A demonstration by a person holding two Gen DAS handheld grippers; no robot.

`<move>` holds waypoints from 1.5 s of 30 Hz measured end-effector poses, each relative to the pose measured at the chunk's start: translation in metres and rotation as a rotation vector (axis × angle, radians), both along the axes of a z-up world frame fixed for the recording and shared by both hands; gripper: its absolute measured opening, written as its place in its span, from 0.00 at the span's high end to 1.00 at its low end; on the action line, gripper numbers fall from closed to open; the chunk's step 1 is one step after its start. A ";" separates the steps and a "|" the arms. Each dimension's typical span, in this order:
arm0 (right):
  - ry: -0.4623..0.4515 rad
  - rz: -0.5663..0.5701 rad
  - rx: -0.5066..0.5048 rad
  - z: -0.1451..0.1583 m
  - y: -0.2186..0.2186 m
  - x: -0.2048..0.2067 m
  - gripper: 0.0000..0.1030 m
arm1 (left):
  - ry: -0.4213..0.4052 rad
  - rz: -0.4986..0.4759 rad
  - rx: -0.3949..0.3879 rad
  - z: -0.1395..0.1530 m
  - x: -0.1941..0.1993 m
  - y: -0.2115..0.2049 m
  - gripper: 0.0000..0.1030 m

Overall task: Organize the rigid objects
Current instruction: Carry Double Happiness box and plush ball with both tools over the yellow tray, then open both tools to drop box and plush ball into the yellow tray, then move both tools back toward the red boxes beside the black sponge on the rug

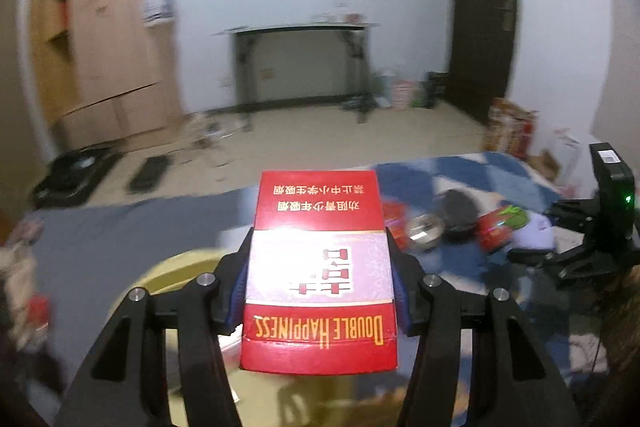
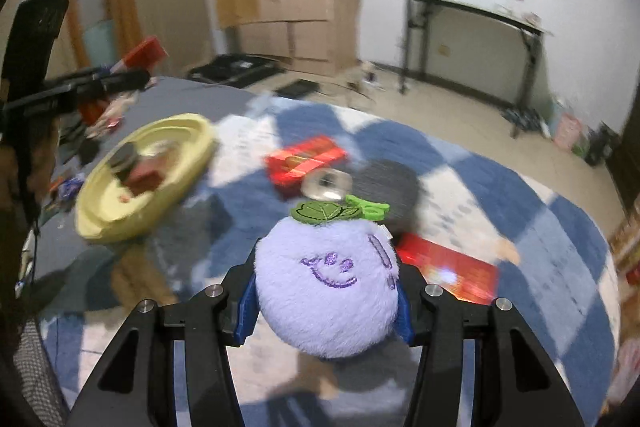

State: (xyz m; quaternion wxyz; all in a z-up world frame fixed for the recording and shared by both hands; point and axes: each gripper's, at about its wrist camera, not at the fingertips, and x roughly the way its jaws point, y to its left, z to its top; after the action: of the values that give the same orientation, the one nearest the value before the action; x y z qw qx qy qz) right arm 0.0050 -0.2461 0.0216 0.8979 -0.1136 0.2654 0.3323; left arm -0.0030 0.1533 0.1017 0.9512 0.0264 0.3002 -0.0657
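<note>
Red and white carton (image 1: 320, 267) clamped between the blue pads (image 1: 239, 285) of the left gripper (image 1: 320, 281), printed face up, lettering upside down to the left wrist camera, raised above the yellow tray (image 1: 168, 279). Lilac plush (image 2: 328, 287) with a green leaf on top squeezed in the right gripper (image 2: 326, 301), stitched face toward the right wrist camera, held over a blue and white rug (image 2: 540, 219).

Just behind the plush, flat on the rug: red box (image 2: 452, 273) to the right, dark round lump (image 2: 384, 183) and small shiny dish (image 2: 328, 185) beyond the leaf, second red box (image 2: 306, 159) past those. Off to the left, tilted in view, the tray with a dark block (image 2: 124, 157) and a reddish block (image 2: 144, 179) inside. Left gripper and carton seen again at far left, above the tray.

Farther back: tan floor, black-legged console table (image 1: 300, 31) against a white wall, wooden wardrobe (image 1: 116, 39) to its left, dark door (image 1: 484, 11) to its right. Background blurred.
</note>
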 end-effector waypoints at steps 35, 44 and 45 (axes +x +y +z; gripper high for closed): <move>0.110 0.338 -0.109 -0.025 0.343 0.082 0.13 | 0.139 0.267 -0.166 -0.116 0.001 0.148 0.19; 0.009 0.000 0.169 0.067 0.152 0.048 0.00 | -0.022 0.263 -0.208 -0.048 -0.028 0.126 0.00; 0.017 -0.068 0.174 0.071 0.121 0.041 0.00 | -0.027 0.253 -0.211 -0.042 -0.029 0.119 0.00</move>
State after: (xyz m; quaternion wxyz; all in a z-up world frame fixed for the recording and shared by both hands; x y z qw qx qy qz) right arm 0.0458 -0.1248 0.0929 0.9128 -0.0231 0.2468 0.3246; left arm -0.0324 0.2727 0.0595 0.9534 -0.1106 0.2798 0.0236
